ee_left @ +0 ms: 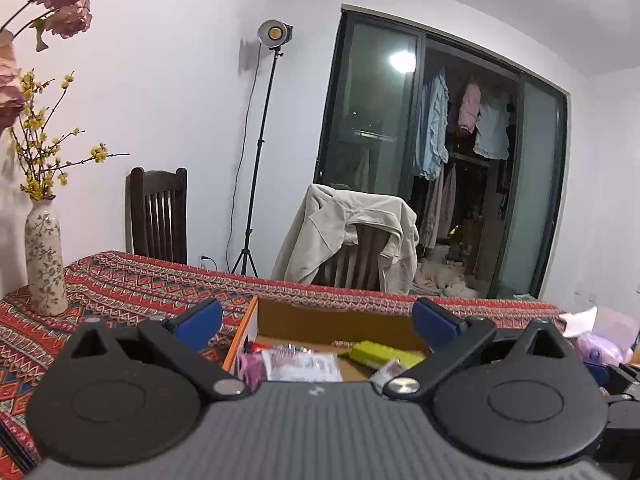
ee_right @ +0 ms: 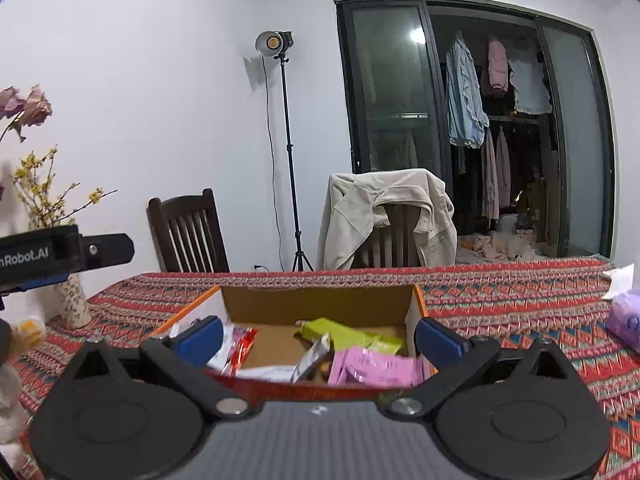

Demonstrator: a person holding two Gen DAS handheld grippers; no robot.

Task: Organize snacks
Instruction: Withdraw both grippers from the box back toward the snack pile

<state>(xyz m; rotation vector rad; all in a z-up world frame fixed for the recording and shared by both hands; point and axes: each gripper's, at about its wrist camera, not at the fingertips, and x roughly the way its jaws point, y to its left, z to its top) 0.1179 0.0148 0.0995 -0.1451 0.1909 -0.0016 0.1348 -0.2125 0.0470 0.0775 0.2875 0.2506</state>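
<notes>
White walls all round, a studio light on a stand [ee_right: 280, 128] in the corner and a dark glass sliding door [ee_right: 472, 128] with clothes hanging behind it. Two wooden chairs sit behind the counter [ee_right: 520, 308], and the one on the right has a beige jacket [ee_right: 384, 216] slung over it. That counter's covered in a red patterned cloth.

Snack stuff is all in the open cardboard box [ee_right: 316, 300] sitting on the cloth, straight ahead of both cameras. Inside you can see a lime-green packet [ee_right: 340, 334] toward the back, pink packets [ee_right: 376, 368] at the near right, a silvery wrapper [ee_right: 314, 356] in the middle and a red-and-white one [ee_right: 238, 348] on the left side. Can't read any labels, too blurry.

Left claw [ee_left: 318, 322] is spread wide, blue pads either side of the box's opening, nothing between them. Right claw [ee_right: 318, 338] is the same deal, wide and empty, hanging just over the near edge of the box.

Off to the left there's a floral vase [ee_left: 44, 264] with yellow sprigs and pink flowers. A purple tissue pack [ee_right: 626, 320] lies on the cloth at the far right.
</notes>
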